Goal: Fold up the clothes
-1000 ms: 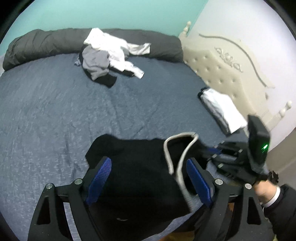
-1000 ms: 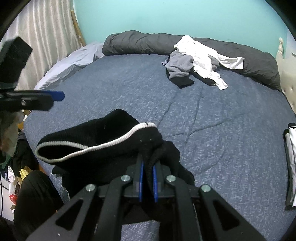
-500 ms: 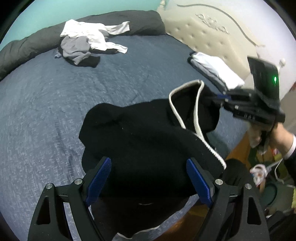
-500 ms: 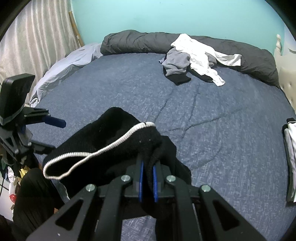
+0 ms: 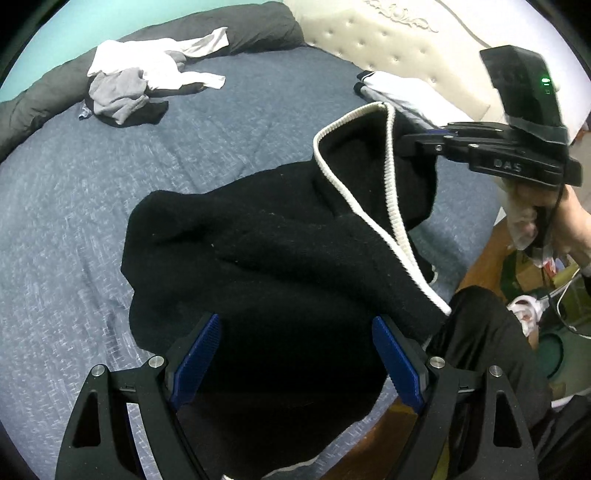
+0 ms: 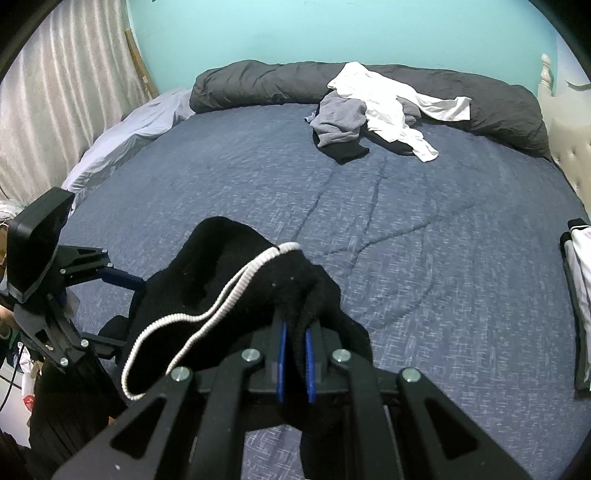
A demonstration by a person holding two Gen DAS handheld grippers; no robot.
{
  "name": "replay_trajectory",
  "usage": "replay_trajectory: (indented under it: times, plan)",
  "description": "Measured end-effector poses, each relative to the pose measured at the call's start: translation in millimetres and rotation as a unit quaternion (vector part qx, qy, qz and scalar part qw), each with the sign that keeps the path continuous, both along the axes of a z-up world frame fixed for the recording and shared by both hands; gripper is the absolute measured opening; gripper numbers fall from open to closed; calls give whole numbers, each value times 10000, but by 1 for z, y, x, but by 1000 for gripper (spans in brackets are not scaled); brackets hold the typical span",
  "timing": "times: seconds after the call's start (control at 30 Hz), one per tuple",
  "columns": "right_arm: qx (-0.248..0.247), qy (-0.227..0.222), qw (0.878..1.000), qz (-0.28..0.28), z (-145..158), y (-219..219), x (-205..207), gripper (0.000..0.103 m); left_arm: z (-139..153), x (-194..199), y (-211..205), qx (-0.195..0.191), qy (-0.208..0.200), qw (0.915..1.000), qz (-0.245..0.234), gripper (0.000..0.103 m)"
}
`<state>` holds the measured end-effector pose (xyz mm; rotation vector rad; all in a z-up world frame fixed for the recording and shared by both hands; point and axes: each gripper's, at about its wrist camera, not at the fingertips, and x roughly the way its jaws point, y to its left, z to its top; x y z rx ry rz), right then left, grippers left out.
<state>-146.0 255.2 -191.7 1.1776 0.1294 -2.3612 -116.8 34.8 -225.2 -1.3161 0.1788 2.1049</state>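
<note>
Bed [image 6: 258, 177] filling both views, blue-grey cover creased toward the middle. Dark duvet [image 6: 258, 83] rolled along the far edge, from 11 to 2 o'clock in the right wrist view. Pale headboard [image 5: 388, 33] at 1 o'clock in the left wrist view, tufted. Curtain [image 6: 55, 92] at 10 o'clock in the right view. Black sweater [image 5: 277, 240] with white ribbed trim heaped at the near edge of the bed, centre of the left view, part of it hanging over the edge toward 6 o'clock. One fold of it lifted off the cover at 2 o'clock there, trim standing up in a loop. Loose pile [image 6: 369, 110] of grey, white and black garments near the duvet, at 12 to 1 o'clock in the right view, well apart from the sweater. Folded stack [image 5: 399, 92], white over dark, by the headboard at 1 o'clock in the left view, seen again at 3 o'clock in the right view. Right gripper [image 6: 294, 363] clamped on the raised fold of the sweater, blue pads nearly together with black knit pinched between them; seen from the side at 2 o'clock in the left view, green light on its body, a hand [image 5: 569, 229] below it. Left gripper [image 5: 295, 363] with jaws wide apart, just above the sweater's near part, black cloth showing between the pads; contact with the cloth not clear.
</note>
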Motion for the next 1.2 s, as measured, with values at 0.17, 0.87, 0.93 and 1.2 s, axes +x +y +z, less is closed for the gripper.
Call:
replay_trajectory:
  times: [0.17,0.87,0.93,1.2]
  plan:
    - [-67,-38,9999,-82,-3,7,-2,8,6,16,-3,-27,118,9998,-158,86]
    - [-164,-121,9997,-157,-3,11,-6,8,-20,7,5,-616,461,9969,-147,77]
    - [-162,-128,9997,-154,-4,11,-6,8,-20,2,3,-556,449,9974,-73,54]
    - [-189,-169,9995,-180,-7,14,-7,8,-28,5,13,-879,619,9935,-380,8]
